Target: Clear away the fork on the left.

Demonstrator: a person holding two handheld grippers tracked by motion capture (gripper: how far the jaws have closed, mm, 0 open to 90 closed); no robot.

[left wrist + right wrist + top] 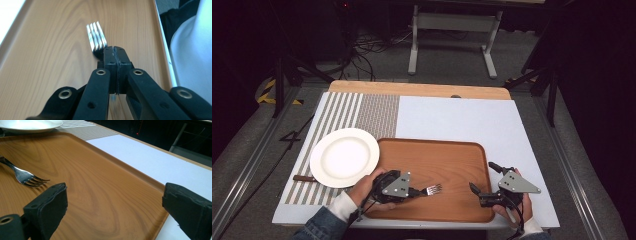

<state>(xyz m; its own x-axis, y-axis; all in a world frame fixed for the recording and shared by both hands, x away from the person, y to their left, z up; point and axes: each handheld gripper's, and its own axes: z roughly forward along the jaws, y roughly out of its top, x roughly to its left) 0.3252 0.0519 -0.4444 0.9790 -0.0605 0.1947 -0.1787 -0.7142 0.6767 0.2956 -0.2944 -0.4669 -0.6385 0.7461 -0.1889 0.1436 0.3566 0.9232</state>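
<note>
Left gripper (414, 191) clamped on a fork (97, 37) over the wooden tray (452, 155)
The tines stick out just past its closed jaws; the right gripper (484, 181) has jaws spread wide and empty, straddling the tray's edge, with the fork beyond its one jaw and a white plate (344, 157) farther off

the tray (447, 155) sits at lower centre of the frame on the bench (472, 117). the plate (344, 157) lies at its left, overlapping the tray's left rim. the fork (431, 190) is in the tray's lower middle, with a knife handle (303, 178) lower left of the plate.
</note>
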